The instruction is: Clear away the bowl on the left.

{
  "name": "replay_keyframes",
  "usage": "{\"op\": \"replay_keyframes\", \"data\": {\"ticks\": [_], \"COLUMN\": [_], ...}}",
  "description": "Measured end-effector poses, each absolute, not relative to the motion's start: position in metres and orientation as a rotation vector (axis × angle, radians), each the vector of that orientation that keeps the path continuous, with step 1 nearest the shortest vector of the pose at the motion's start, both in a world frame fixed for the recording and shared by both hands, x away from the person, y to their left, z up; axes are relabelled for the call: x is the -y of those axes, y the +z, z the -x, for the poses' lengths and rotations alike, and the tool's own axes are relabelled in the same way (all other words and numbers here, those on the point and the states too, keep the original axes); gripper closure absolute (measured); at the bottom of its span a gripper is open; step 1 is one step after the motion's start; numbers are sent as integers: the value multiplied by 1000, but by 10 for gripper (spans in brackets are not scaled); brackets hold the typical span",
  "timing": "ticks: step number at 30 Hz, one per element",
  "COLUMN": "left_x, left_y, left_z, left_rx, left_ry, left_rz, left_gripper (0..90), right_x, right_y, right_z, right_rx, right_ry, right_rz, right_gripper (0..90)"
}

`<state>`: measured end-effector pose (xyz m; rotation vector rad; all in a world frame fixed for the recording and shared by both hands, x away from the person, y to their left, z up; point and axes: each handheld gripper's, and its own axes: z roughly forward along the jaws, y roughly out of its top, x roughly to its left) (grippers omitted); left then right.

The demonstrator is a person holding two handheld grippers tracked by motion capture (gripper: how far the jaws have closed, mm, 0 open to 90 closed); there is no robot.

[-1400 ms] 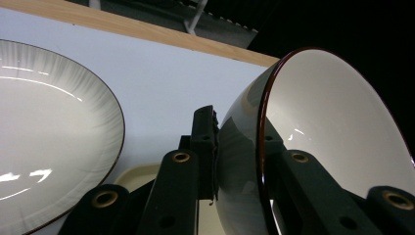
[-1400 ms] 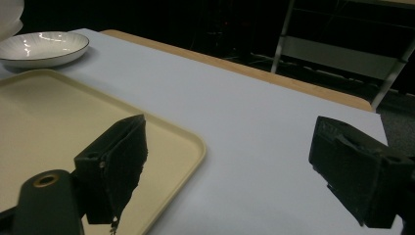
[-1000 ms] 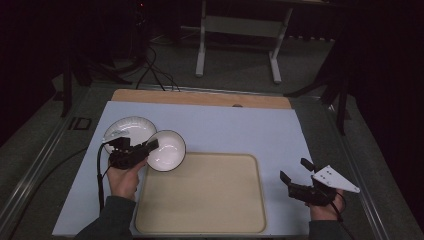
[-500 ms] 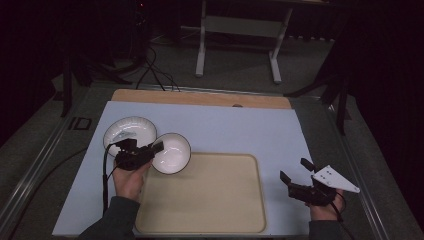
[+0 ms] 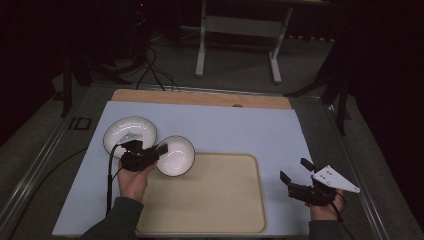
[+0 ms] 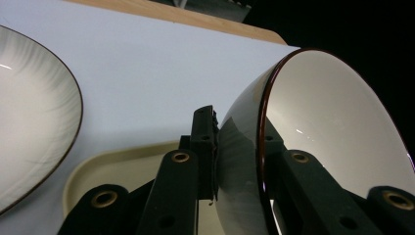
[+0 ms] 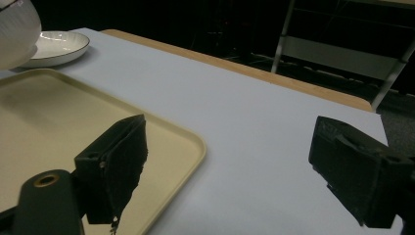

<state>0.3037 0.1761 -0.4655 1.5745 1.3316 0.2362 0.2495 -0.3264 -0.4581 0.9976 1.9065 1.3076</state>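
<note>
A white bowl [image 5: 176, 155] with a dark rim hangs tilted over the far left corner of the beige tray [image 5: 210, 195]. My left gripper [image 5: 159, 150] is shut on the bowl's left rim. In the left gripper view one jaw presses the outside wall of the bowl [image 6: 323, 127] and the other sits inside it, with the left gripper [image 6: 240, 132] pinching the rim. My right gripper [image 5: 293, 170] rests open at the tray's right side with nothing between its jaws. The right gripper [image 7: 232, 132] looks across the tray [image 7: 73, 112] toward the bowl [image 7: 14, 29].
A white ribbed plate [image 5: 127, 134] with a dark rim lies on the pale blue mat [image 5: 240, 125], left of the bowl. A wooden strip [image 5: 200, 98] borders the far edge. Metal rails run along both sides of the table.
My left gripper has carried the bowl a little to the right and nearer, away from the plate and over the tray's corner. The right gripper has stayed still.
</note>
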Motion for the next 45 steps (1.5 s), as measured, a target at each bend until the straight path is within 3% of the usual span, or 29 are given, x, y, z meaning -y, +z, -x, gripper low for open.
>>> {"op": "replay_keyframes", "data": {"ticks": [45], "left_x": [-139], "left_y": [-493], "left_z": [-297], "left_rx": [-1328], "left_ry": [143], "left_rz": [-1727], "left_gripper": [779], "right_x": [327], "right_y": [-458], "right_z": [-249], "right_rx": [-1905], "right_ry": [1310], "right_rz": [-997], "right_gripper": [140]}}
